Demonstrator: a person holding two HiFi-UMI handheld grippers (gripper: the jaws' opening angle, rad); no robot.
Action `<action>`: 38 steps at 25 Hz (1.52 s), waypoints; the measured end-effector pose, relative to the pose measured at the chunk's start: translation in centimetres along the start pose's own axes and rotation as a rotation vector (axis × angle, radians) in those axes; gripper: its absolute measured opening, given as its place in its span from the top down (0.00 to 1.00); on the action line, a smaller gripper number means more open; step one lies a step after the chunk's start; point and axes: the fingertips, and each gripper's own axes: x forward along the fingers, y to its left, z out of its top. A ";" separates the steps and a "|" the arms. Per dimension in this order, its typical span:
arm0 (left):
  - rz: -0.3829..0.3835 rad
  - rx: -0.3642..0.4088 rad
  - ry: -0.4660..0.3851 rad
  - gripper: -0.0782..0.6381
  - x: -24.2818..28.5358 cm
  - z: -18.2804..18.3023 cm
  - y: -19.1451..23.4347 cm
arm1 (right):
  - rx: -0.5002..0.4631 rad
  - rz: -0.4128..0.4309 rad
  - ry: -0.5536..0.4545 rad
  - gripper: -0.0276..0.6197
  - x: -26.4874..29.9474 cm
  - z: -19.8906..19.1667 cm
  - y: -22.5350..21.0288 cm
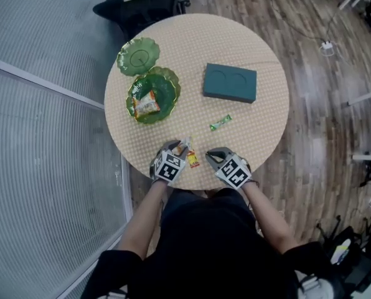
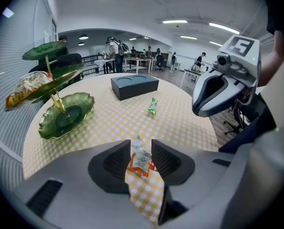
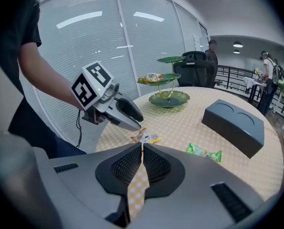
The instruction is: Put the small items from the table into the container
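Green tiered dish (image 1: 168, 87) at table's left - one snack already in it. Left gripper (image 1: 178, 147) low over orange packet (image 1: 192, 159), jaws spread either side, not pinching - lined up for pickup. Right gripper (image 1: 215, 155) closed, empty, idle alongside.

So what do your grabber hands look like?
The left gripper and right gripper are smooth grey shells with dark ribbed pads. Each carries a white cube of black square markers. A black cable hangs off the left one. The shirt is black, short-sleeved.

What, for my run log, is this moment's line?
left gripper: open around small orange-and-white plastic snack packet; right gripper: shut, empty
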 end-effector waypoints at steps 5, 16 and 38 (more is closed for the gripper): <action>-0.045 0.028 0.089 0.72 3.2 -0.9 0.0 | 0.032 -0.006 0.018 0.91 0.2 -1.0 0.2; -0.042 0.092 0.167 0.77 5.7 -1.9 0.1 | 0.046 -0.033 0.048 0.91 -0.5 -1.9 -1.4; 0.082 0.032 0.035 0.83 0.1 0.7 1.0 | -0.067 0.020 0.002 0.91 -0.2 1.1 -0.7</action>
